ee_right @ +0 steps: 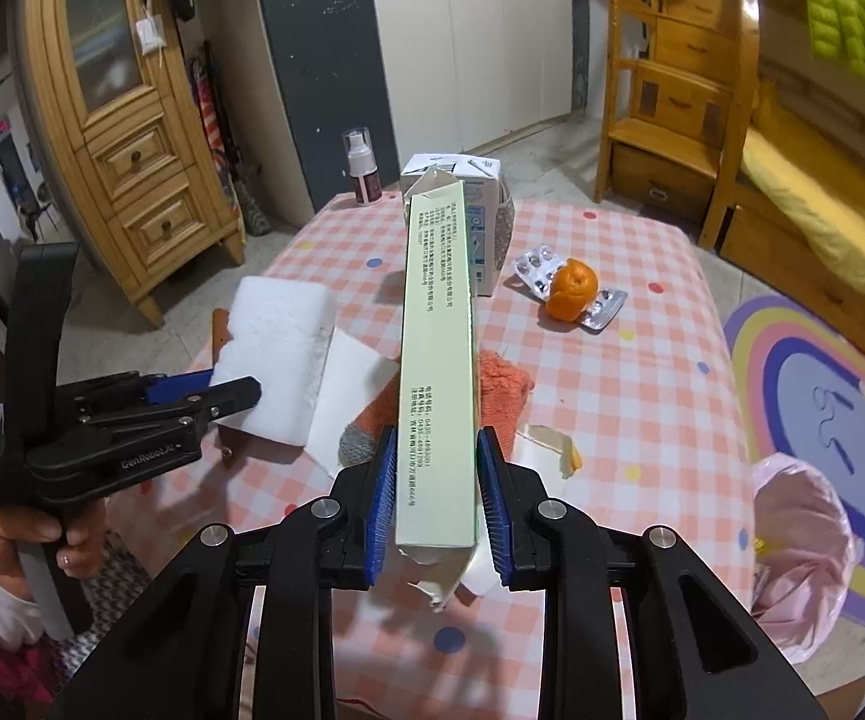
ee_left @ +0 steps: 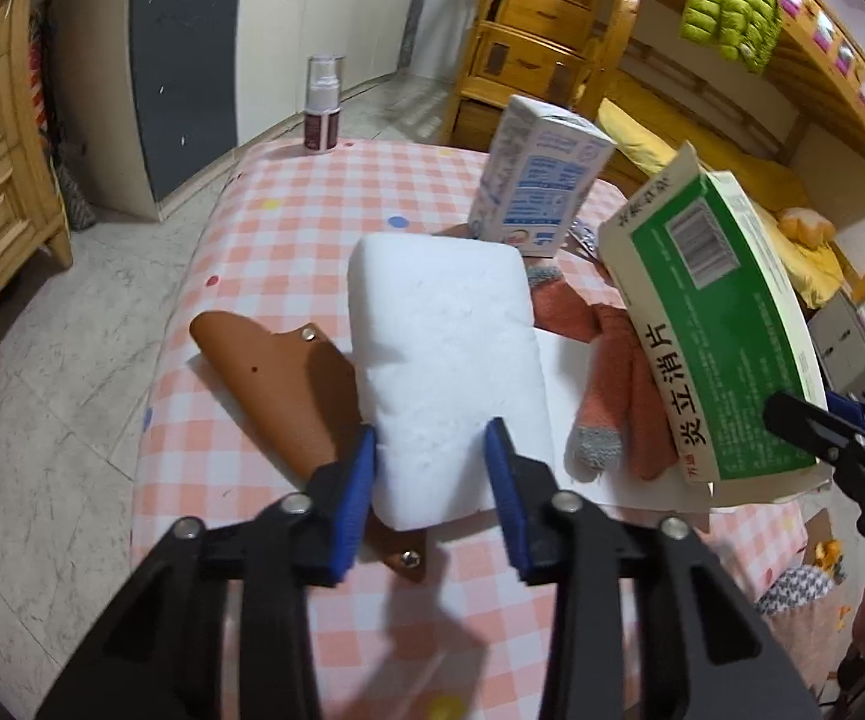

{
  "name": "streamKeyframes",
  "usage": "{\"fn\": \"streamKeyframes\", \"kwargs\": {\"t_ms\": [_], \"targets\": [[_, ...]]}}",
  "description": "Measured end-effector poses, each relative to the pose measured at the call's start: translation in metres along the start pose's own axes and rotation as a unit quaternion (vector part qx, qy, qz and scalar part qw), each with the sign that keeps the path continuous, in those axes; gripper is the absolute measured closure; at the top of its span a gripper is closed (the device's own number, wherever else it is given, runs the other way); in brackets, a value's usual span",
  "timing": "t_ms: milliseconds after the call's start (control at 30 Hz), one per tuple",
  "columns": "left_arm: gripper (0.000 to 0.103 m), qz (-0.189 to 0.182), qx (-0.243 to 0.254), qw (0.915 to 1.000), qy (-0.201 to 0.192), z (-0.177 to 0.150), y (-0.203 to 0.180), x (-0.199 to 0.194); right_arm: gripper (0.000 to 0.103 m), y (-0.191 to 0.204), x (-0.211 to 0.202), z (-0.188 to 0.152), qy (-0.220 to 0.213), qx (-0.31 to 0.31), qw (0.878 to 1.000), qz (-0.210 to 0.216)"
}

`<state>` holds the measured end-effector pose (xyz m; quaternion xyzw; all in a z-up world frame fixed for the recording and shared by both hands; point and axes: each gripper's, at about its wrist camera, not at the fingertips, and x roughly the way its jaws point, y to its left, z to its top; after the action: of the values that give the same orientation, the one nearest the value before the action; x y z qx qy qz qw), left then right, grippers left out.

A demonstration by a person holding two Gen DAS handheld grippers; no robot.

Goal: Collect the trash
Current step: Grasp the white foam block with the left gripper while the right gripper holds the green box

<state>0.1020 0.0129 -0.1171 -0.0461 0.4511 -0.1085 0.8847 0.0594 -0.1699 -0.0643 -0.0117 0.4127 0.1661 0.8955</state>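
The left gripper (ee_left: 431, 444) has its blue jaws closed against the near end of a white foam block (ee_left: 444, 354), one pad on each side, partway shut on it. In the left wrist view the block runs from the centre toward 12 o'clock, lying across a brown leather sheath (ee_left: 288, 384) at 9 o'clock and a white sheet of paper (ee_left: 576, 420) at 3 o'clock. The right gripper (ee_right: 437, 462) is clamped on a long green-and-white medicine box (ee_right: 437, 348), held edge-up and raised above the checked table (ee_right: 612, 372); the box's torn flap hangs at 6 o'clock between the jaws. An orange glove (ee_left: 618, 360) with grey fingertips lies just under the box. In the right wrist view a pink trash bag (ee_right: 804, 546) sits beside the table at 4 o'clock. Farther out, at 1 o'clock, an orange peel (ee_right: 573, 291) rests on silver blister packs (ee_right: 537, 267). A blue-and-white carton (ee_left: 537, 180) stands upright behind the foam, and a spray bottle (ee_left: 324, 105) stands at the table's far edge, at 11 o'clock.
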Motion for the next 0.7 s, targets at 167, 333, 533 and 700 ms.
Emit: {"fn": "streamKeyframes", "kwargs": {"t_ms": [167, 333, 533, 700], "targets": [[0.08, -0.002, 0.001, 0.9996, -0.029, 0.002, -0.005, -0.022, 0.081, -0.001, -0.008, 0.0, -0.023, 0.008, 1.0, -0.005], [0.081, -0.008, -0.001, 0.9967, -0.081, 0.017, -0.01, -0.07, 0.081, -0.008, -0.047, 0.011, -0.079, 0.025, 0.996, -0.007], [0.08, -0.005, 0.015, 0.9945, -0.104, 0.023, -0.036, -0.096, 0.081, -0.021, -0.065, 0.006, -0.082, 0.051, 0.995, -0.006], [0.08, -0.01, 0.056, 0.9923, -0.11, 0.018, -0.074, -0.095, 0.081, -0.037, -0.079, -0.01, -0.084, 0.073, 0.994, -0.015]]}}
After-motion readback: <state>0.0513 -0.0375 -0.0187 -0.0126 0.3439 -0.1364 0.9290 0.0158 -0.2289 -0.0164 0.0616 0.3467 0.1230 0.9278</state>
